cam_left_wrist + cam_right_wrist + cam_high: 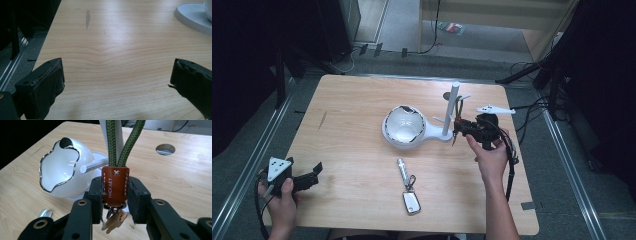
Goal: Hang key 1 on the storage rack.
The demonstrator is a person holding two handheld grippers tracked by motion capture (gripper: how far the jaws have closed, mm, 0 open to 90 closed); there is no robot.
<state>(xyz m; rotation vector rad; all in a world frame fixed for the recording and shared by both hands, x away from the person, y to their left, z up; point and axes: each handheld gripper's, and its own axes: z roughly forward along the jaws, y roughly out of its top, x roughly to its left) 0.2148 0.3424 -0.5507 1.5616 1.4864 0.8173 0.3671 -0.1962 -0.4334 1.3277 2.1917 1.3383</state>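
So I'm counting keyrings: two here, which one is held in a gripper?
The green-cord keyring with the brown leather tab, clamped in the right gripper by the white stand. The other keyring, silver, lies loose on the table.

1. The green cord loop (122,142) of the keychain runs off the top edge in the right gripper view, so its hanging point is unseen.
2. The white stand base (193,17) is cropped at the left gripper view's right edge.
3. The keys (113,220) hang partly hidden behind the brown leather tag (115,185).

The bowl (404,127) sits left of the post (450,107); a flashlight (402,170) lies nearer the person.
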